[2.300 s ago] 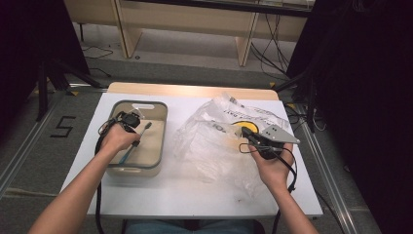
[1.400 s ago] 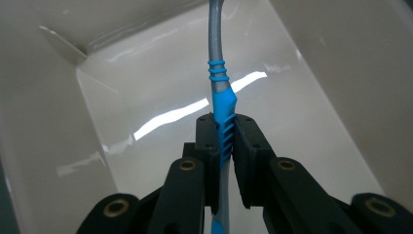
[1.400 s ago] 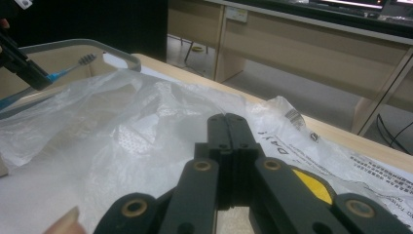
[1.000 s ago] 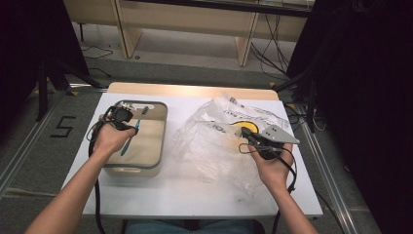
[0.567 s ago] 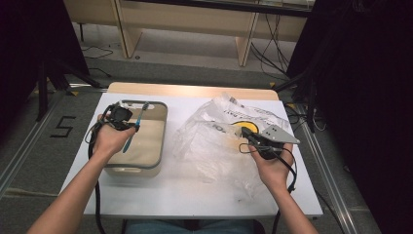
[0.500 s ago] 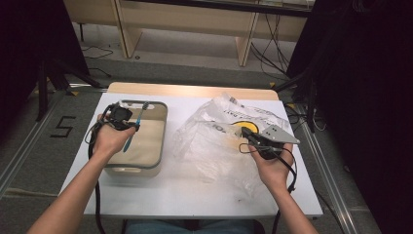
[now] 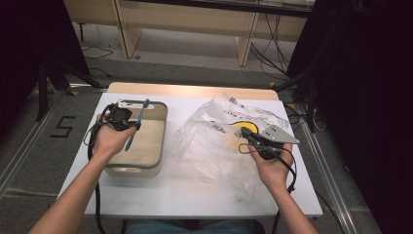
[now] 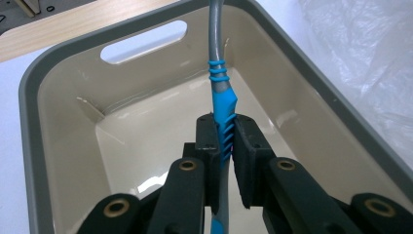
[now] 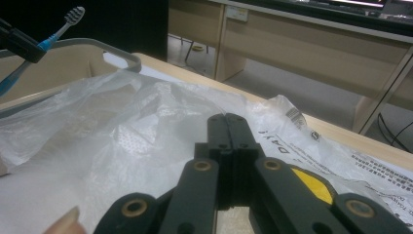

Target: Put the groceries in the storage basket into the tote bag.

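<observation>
Toothbrush (image 8: 223,127) clamped betw. L gripper (image 8: 225,146) fingers, held above tub (image 8: 58,73). R gripper (image 9: 229,141) fingers closed, pressed together over plastic bag (image 9: 122,141).

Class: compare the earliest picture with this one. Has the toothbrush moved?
Yes. The toothbrush, clamped in the left gripper, has swung from lying low in the bin to head up near its far rim.
</observation>
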`<move>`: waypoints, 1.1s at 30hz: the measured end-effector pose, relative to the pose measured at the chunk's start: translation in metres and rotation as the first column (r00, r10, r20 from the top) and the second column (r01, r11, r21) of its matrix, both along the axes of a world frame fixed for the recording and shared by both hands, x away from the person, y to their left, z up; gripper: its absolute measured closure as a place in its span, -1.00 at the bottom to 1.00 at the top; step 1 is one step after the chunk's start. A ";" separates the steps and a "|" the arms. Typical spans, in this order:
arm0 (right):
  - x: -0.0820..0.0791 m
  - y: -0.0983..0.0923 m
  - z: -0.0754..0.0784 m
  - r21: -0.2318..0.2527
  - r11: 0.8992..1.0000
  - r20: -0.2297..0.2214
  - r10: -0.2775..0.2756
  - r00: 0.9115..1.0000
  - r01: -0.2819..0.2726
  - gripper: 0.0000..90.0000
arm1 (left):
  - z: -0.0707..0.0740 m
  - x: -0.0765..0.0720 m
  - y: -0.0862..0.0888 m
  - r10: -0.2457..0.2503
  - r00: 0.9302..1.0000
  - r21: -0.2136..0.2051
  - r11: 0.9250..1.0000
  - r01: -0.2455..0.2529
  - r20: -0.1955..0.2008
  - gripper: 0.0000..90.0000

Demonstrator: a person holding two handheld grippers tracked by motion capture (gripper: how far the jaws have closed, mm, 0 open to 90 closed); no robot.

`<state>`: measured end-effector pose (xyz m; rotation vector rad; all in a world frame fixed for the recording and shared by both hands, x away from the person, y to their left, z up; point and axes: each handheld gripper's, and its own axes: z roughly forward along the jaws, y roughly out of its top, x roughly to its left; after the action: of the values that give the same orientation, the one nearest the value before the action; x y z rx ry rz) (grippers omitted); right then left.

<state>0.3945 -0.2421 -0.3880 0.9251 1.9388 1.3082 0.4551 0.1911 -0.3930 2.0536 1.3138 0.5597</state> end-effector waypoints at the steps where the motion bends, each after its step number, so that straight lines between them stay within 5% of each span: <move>1: 0.000 0.000 0.000 0.000 1.000 0.001 0.000 1.000 0.000 1.00 | 0.001 -0.001 -0.001 -0.006 1.000 -0.002 1.000 0.006 0.005 0.80; 33: 0.000 0.001 -0.001 -0.002 1.000 0.002 0.003 1.000 -0.003 1.00 | 0.023 -0.031 -0.021 -0.081 0.995 -0.051 0.995 0.084 0.064 0.80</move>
<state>0.3945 -0.2411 -0.3887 0.9196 1.9402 1.3081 0.4238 0.1697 -0.3696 2.0207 1.1899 0.5415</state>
